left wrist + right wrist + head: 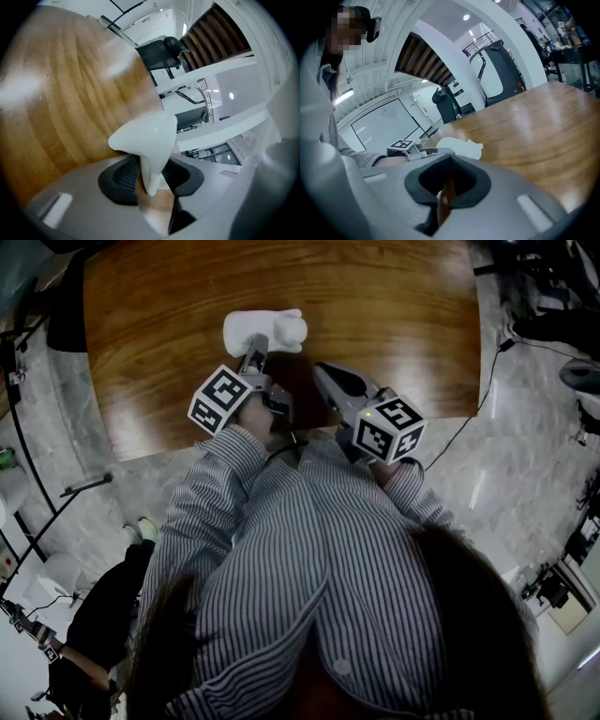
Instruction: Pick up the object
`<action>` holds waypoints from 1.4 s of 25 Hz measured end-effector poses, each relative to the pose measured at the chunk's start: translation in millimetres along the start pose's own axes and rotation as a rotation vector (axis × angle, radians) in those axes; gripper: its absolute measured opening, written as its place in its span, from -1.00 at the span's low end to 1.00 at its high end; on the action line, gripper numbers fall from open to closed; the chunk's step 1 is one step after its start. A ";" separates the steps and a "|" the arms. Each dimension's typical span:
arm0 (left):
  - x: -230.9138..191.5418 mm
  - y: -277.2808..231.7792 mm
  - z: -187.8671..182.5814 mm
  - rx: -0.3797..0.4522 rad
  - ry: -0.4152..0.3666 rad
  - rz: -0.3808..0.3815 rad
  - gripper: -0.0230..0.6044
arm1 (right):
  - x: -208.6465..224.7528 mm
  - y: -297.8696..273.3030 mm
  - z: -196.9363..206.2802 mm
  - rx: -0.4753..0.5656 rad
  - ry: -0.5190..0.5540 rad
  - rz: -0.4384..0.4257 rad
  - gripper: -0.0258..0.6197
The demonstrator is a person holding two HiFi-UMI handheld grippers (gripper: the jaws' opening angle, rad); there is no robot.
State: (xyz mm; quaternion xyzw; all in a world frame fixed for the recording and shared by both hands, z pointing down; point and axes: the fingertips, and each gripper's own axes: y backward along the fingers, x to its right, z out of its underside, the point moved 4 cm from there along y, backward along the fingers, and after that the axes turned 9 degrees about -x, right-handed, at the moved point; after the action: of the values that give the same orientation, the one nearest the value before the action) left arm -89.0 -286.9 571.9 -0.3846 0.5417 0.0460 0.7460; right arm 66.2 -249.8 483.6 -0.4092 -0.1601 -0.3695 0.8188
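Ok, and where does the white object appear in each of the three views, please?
Head view: the white object lies top centre on the wooden table, at the tip of the left gripper.
Left gripper view: in the centre, large, with its thin lower part between the jaws.
Right gripper view: small, just left of centre, on the table beyond the jaws.
Shared landmark: the wooden table, visible in all three views.
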 end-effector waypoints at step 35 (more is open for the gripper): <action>75.0 104.6 5.5 0.013 -0.461 0.227 -0.48 | -38.2 40.3 -41.8 0.227 0.120 0.002 -0.92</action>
State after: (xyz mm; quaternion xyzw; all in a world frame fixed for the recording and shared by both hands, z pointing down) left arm -104.8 -236.4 454.4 -0.2959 0.3973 0.2123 0.8423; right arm 68.4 -248.8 414.2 -0.2914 -0.1513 -0.3720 0.8682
